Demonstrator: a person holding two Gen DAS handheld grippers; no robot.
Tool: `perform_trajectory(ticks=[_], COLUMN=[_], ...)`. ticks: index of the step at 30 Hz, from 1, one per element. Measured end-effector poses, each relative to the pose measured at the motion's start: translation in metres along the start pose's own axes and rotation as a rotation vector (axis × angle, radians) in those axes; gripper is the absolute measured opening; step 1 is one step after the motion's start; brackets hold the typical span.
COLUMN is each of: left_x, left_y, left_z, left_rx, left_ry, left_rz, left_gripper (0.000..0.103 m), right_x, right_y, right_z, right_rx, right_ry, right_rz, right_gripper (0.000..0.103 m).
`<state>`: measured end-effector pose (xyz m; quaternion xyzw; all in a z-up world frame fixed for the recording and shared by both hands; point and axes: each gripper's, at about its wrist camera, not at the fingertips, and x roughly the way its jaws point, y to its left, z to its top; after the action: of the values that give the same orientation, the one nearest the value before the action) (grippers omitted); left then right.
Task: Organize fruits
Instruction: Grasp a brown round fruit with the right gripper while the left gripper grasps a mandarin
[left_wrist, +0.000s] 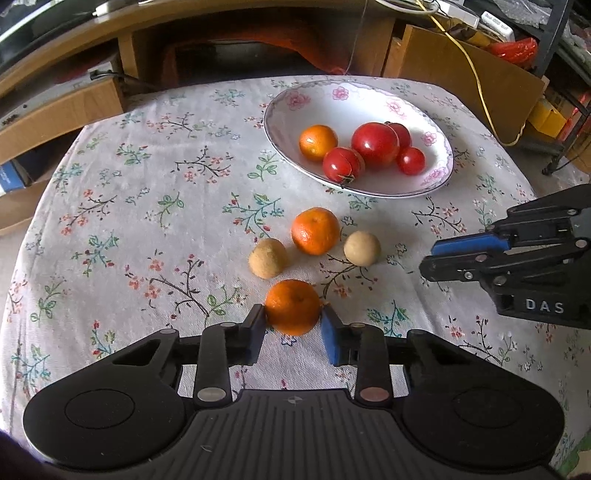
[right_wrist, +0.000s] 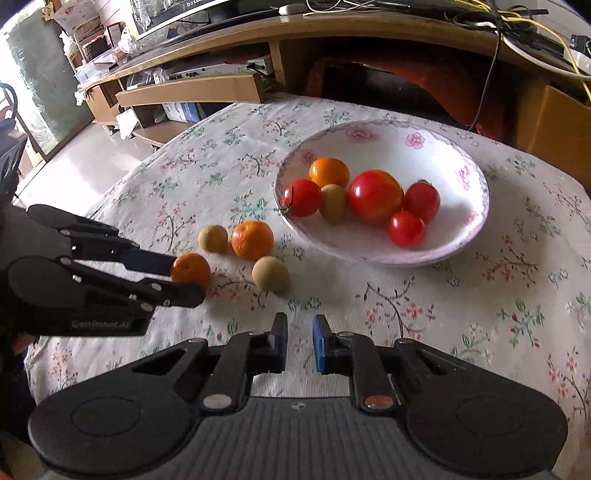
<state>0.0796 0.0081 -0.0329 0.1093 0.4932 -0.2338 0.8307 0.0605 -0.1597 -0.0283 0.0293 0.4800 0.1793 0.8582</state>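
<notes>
**On the flowered cloth, a mandarin between the left fingers**

Between the left gripper's two blue pads, a mandarin is sitting on the tablecloth, both pads pressing against its sides. Its stem dimple is facing up; the fruit is round, so no long axis is showing. Just beyond it, a second mandarin is lying between two small tan fruits, one to the left and one to the right. Farther back, a white bowl with pink flowers on its rim is holding another mandarin, four red tomatoes and, in the right wrist view, a small greenish-brown fruit.

The right gripper is hovering over bare cloth with its fingers set a narrow gap apart, gripping nothing. Raised letters "DAS" are reading on its body in the left wrist view; "GenRobot.AI" is showing faintly on the left gripper's side.

Behind the table, a wooden desk is carrying cables, and cardboard boxes are standing on the floor.
</notes>
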Motion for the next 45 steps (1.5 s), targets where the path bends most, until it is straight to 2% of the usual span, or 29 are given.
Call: perform_trajectory(ticks=[6, 12, 17, 20, 22, 23, 28, 36, 40, 41, 43, 45], left_x=[0.0, 0.001, 0.001, 0.001, 0.0, -0.001, 0.0, 0.003, 0.004, 0.005, 0.004, 0.004], left_y=[-0.008, -0.012, -0.013, -0.013, -0.011, -0.01, -0.004, -0.005, -0.004, -0.005, -0.007, -0.008], left_z=[-0.003, -0.004, -0.003, -0.002, -0.002, -0.003, -0.002, -0.001, 0.0, 0.0, 0.0, 0.0], left_rx=[0.043, 0.063, 0.069, 0.062, 0.058, 0.054, 0.029, 0.042, 0.033, 0.038, 0.056, 0.056], left_ry=[0.002, -0.001, 0.002, 0.001, -0.003, -0.005, -0.006, -0.008, -0.013, -0.014, -0.012, -0.009], left_rz=[-0.003, 0.005, 0.0, -0.007, -0.005, -0.003, 0.005, 0.013, 0.022, 0.029, 0.042, 0.036], left_gripper=[0.042, 0.051, 0.057, 0.058, 0.058, 0.058, 0.058, 0.059, 0.055, 0.053, 0.042, 0.041], right_x=[0.0, 0.001, -0.001, -0.002, 0.002, 0.005, 0.021, 0.041, 0.043, 0.041, 0.04, 0.038], right_y=[0.002, 0.003, 0.0, -0.001, 0.003, 0.005, 0.018, 0.021, 0.027, 0.027, 0.028, 0.027], right_z=[-0.013, -0.015, -0.017, -0.011, -0.003, 0.002, 0.023, 0.025, 0.027, 0.027, 0.025, 0.024], right_rx=[-0.03, -0.055, -0.046, -0.028, -0.038, -0.049, -0.083, -0.103, -0.119, -0.125, -0.131, -0.127], right_ry=[0.037, 0.036, 0.032, 0.006, -0.008, -0.022, -0.051, -0.034, -0.026, -0.023, -0.018, -0.013], right_rz=[-0.023, -0.032, -0.004, 0.005, 0.013, 0.011, 0.031, 0.016, 0.004, 0.001, 0.0, -0.001], right_gripper=[0.018, 0.019, 0.026, 0.03, 0.039, 0.04, 0.042, 0.041, 0.028, 0.028, 0.028, 0.028])
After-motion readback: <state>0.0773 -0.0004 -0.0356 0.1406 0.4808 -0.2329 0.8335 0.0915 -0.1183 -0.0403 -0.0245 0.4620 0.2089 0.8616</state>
